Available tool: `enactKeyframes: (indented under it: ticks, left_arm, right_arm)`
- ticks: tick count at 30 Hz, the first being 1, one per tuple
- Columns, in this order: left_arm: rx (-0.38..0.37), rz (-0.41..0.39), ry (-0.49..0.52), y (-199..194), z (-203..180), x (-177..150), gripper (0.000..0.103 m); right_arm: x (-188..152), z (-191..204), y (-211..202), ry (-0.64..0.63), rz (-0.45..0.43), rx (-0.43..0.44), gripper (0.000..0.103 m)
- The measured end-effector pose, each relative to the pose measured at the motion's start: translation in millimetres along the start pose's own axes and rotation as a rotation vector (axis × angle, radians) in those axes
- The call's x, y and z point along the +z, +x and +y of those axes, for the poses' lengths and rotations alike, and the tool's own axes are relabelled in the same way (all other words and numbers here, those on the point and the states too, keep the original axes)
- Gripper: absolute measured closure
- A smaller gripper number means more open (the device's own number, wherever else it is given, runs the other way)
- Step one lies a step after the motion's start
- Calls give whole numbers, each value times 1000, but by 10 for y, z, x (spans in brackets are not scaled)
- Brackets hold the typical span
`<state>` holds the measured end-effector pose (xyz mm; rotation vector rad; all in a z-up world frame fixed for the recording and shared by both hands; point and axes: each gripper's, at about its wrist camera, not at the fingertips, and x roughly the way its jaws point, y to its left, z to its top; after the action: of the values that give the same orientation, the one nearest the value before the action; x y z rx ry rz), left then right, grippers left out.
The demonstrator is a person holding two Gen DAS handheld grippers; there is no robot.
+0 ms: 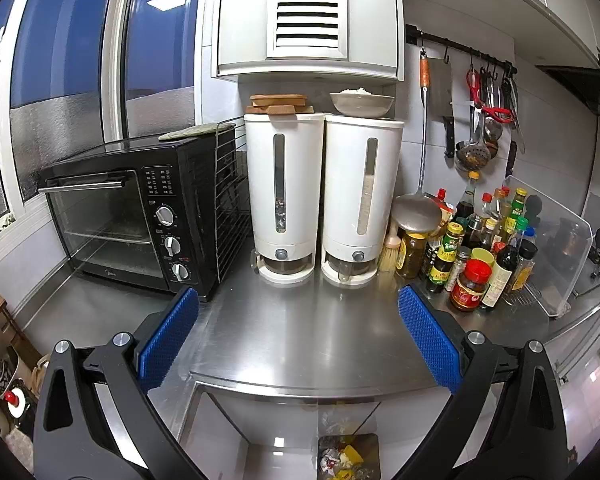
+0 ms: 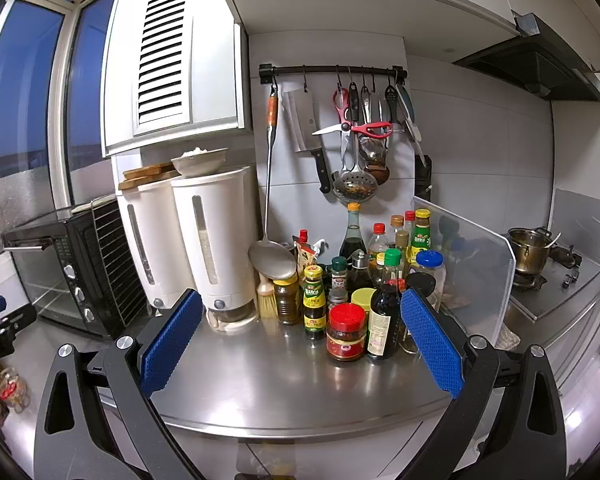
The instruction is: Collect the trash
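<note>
2 white dispensers, 1 oven, 2 open grippers.

Crumpled clear plastic wrappers and yellow scraps of trash fill a dark bin at six o'clock, below the counter edge.

A black toaster oven stands far left on the steel desk. Two white grain dispensers stand side by side right of it. Sauce bottles crowd farther right, beneath a rail of hanging utensils.
</note>
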<state>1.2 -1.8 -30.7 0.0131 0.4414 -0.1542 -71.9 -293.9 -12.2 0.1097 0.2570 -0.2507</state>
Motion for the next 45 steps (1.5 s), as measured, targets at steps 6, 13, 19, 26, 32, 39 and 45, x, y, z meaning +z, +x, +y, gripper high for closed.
enactKeyframes:
  ticks: [6,13,19,26,32,39,45]
  left_arm:
    - [-3,-4,3,-5,4,21,8]
    - [-6,-7,4,-1,-6,39,8]
    - [12,-16,11,-4,-2,63,8]
    - [36,-30,19,-28,-4,83,8]
    - [5,-1,-17,7,36,84,8]
    - [-28,30,-72,48,103,76,8]
    - [-36,19,-53,36,91,71,8]
  right_arm:
    - [6,-6,5,5,2,2,3]
    - [8,-30,15,9,0,1,3]
    - [7,-33,18,8,1,2,3]
    - [7,-39,20,10,-1,1,3]
    - [-2,-35,22,11,3,-1,3]
    - [-42,-47,46,18,12,-9,3]
    - [-79,-32,85,23,32,-2,3]
